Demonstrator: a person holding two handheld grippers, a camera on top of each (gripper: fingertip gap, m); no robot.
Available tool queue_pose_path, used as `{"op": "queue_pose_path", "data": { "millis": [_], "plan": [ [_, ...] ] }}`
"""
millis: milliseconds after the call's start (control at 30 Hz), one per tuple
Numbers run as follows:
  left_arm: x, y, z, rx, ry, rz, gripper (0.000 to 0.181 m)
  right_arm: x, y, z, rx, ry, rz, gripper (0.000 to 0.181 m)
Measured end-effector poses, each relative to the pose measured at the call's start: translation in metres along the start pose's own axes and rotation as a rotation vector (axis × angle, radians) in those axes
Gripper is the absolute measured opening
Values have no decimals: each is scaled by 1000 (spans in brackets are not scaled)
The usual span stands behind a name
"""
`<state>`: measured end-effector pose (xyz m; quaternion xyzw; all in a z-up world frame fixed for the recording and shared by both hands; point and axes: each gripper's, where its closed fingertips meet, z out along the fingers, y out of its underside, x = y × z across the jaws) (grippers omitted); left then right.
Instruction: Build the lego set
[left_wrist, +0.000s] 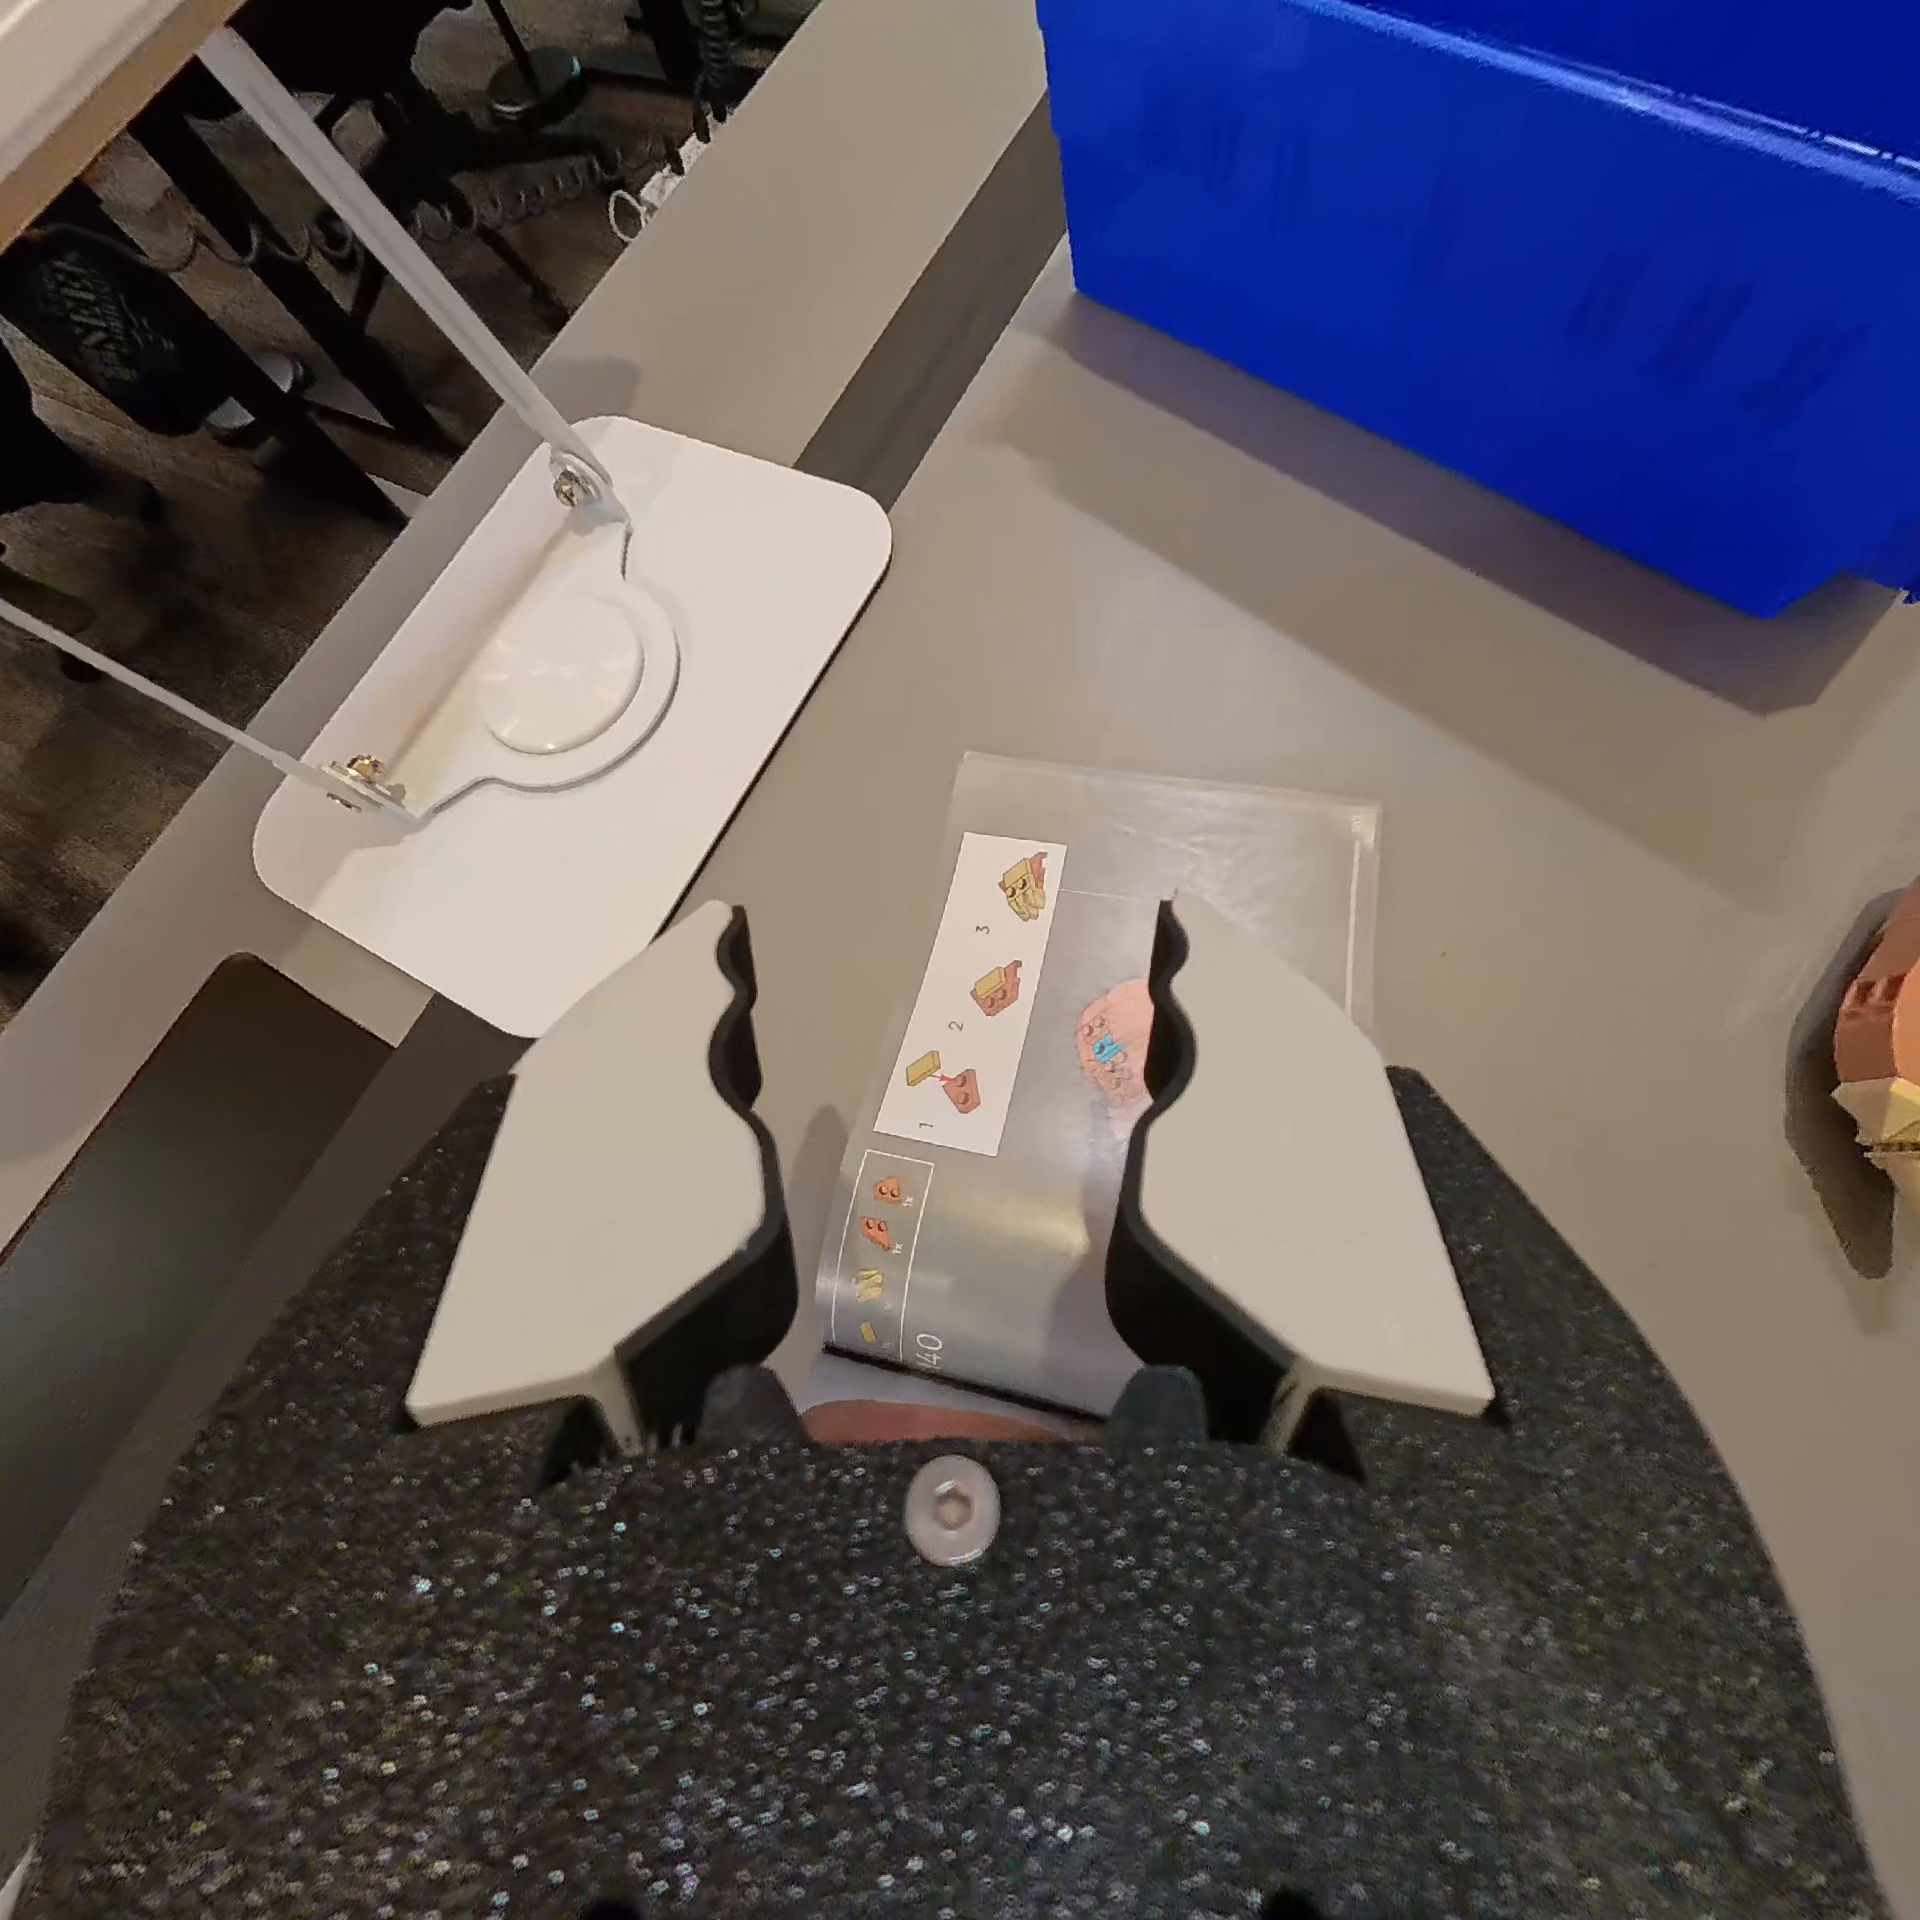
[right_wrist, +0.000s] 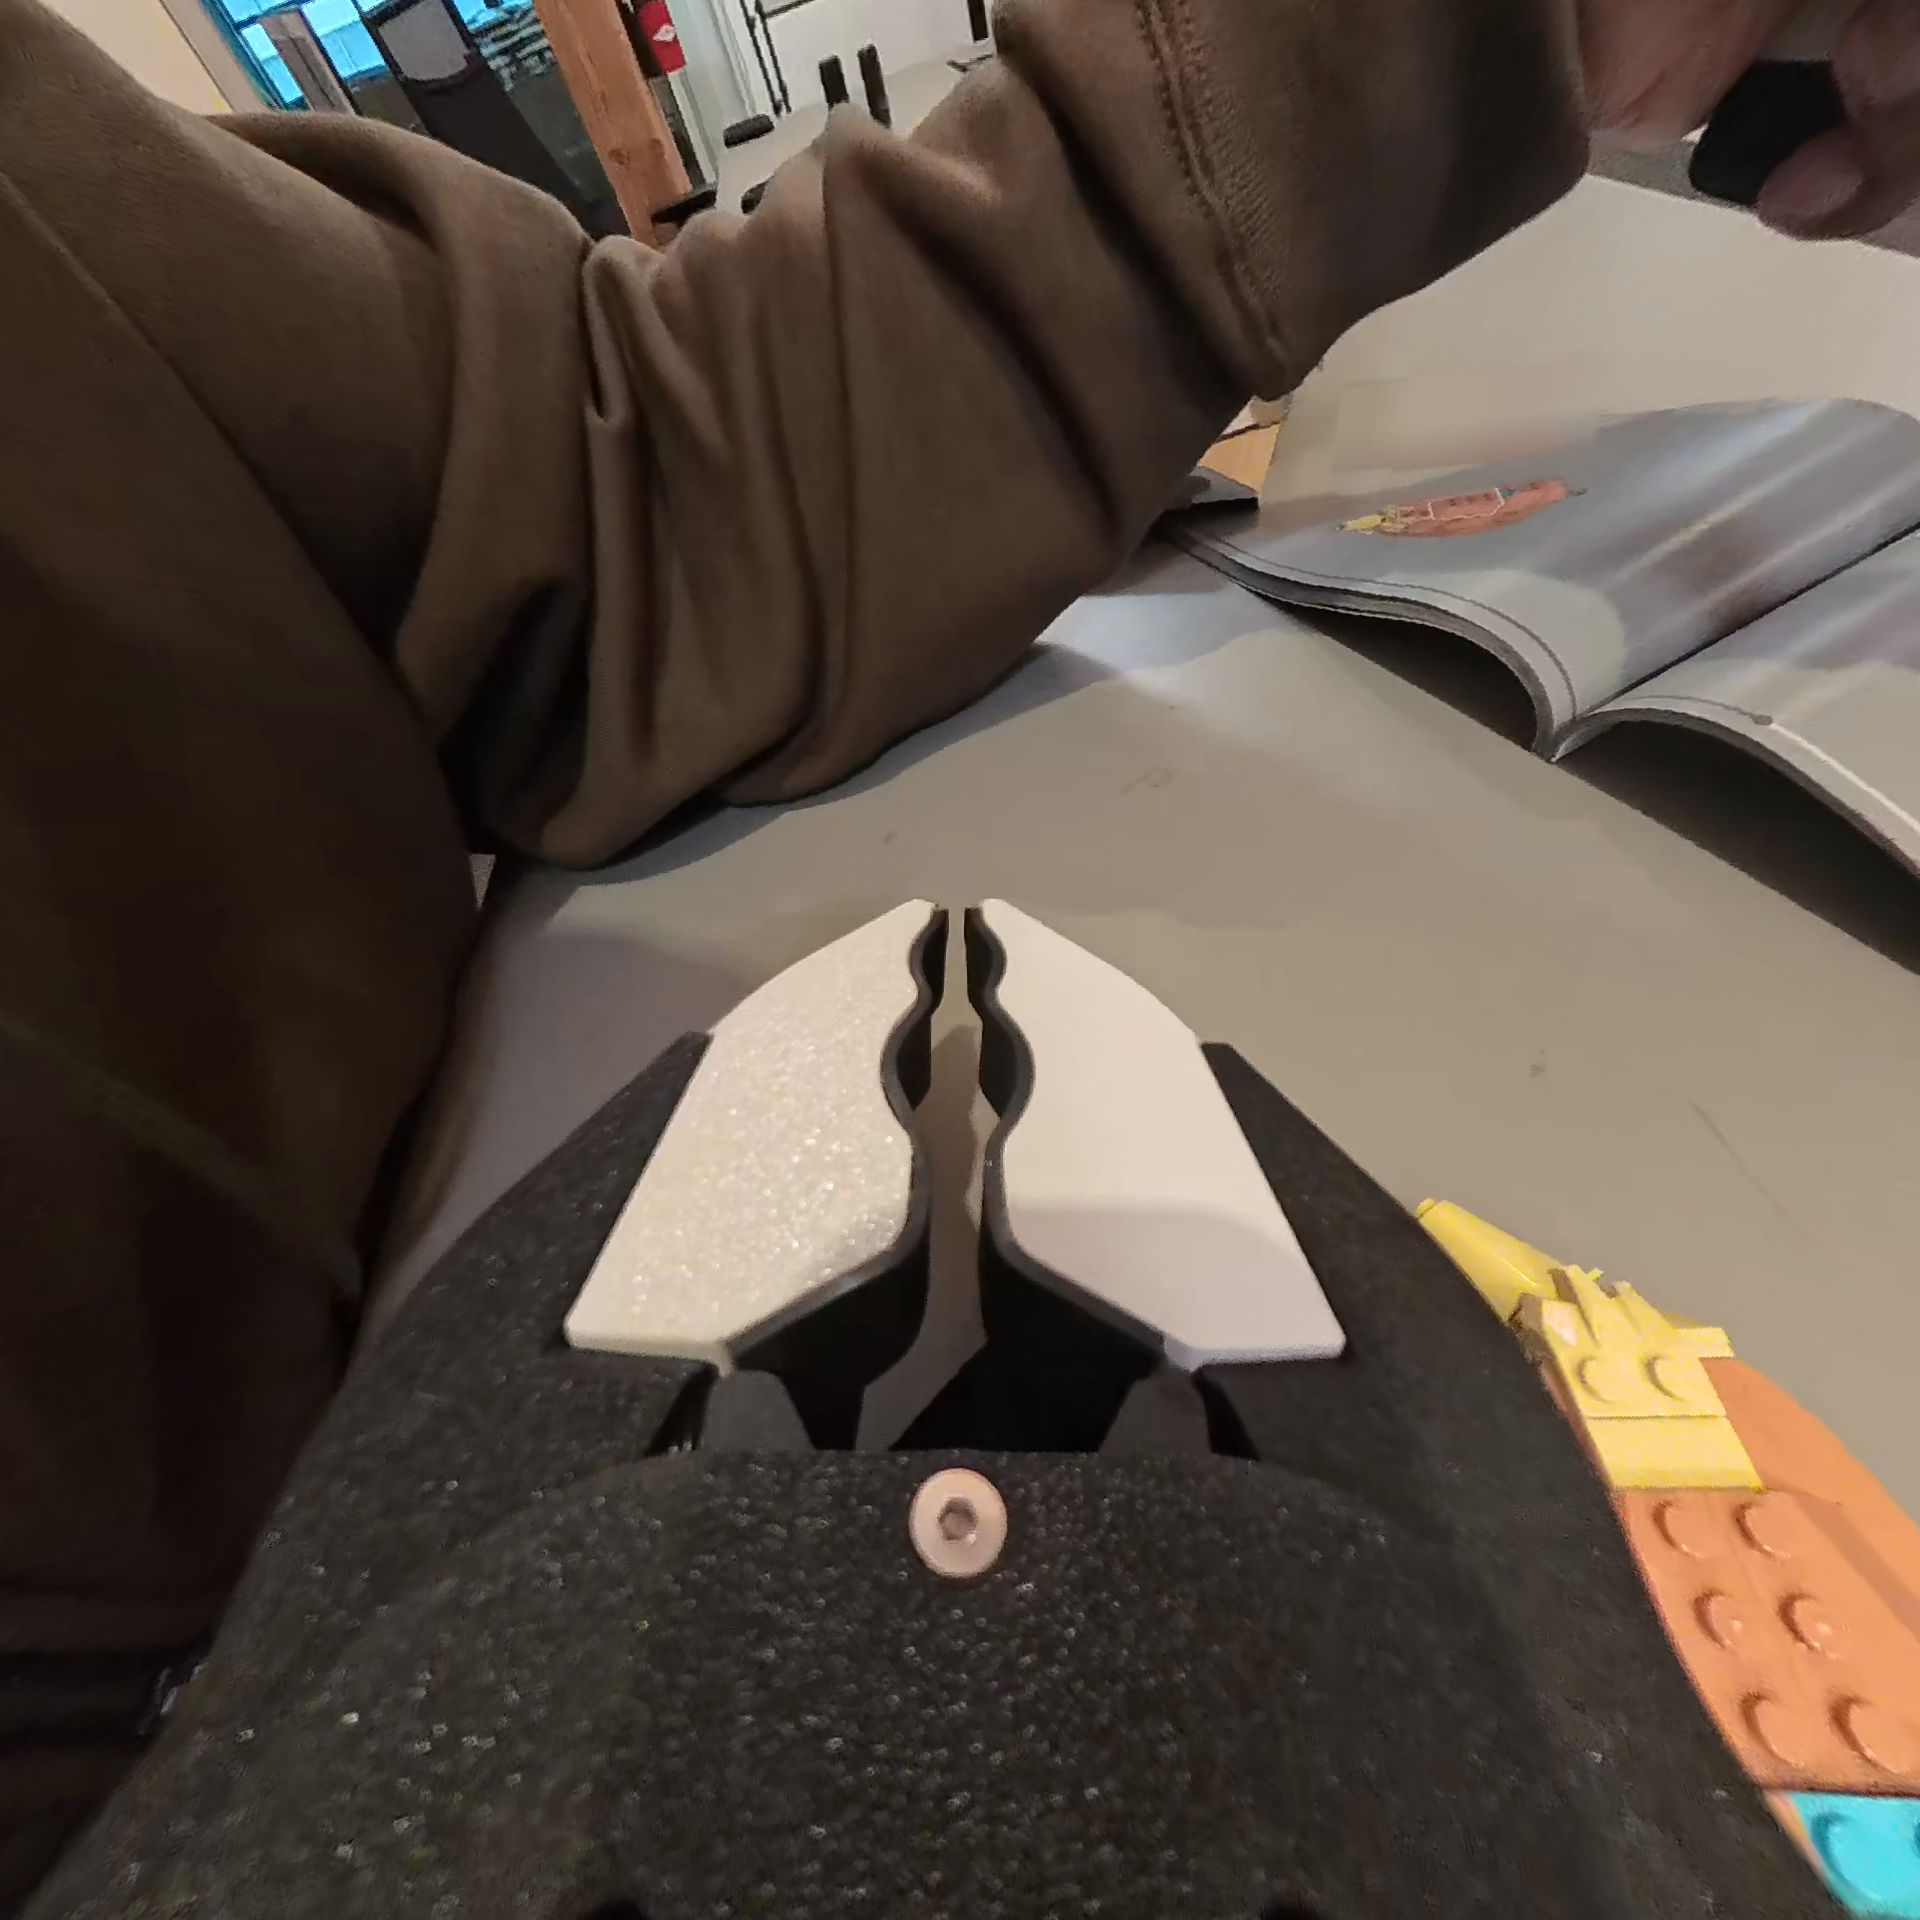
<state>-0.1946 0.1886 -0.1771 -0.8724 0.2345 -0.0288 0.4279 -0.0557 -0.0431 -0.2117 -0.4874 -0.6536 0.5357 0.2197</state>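
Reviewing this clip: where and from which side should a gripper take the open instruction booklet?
Probably the instruction booklet is best taken at its free page edge, coming in low along the grey table. The pages bow up from the spine, leaving a raised lip for a finger to slip under. The left gripper is open above it.

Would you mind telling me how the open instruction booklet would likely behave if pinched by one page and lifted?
The booklet looks floppy: its pages arch and curl. Its glossy sheen suggests slippery pages. Lifted by one page, it would probably sag.
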Motion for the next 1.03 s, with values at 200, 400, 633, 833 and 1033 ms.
{"op": "queue_pose_path", "data": {
  "millis": [200, 400, 633, 833, 1033],
  "plan": [
    [4, -1, 10, -2, 27, -5, 73, 9, 0, -5, 16, 82, 14, 4],
    [10, 2, 19, -24, 48, 7, 72, 12, 0, -8, 22, 161, -23, 6],
    [10, 3, 20, -28, 48, 7, 72, 11, 0, -9, 26, 138, -3, 6],
    [16, 2, 19, -43, 57, 33, 72, 9, 1, -9, 20, 128, -14, 6],
    [45, 15, 28, -137, 136, 161, 76, 8, 2, -7, 10, 116, -8, 7]
  ]
}}
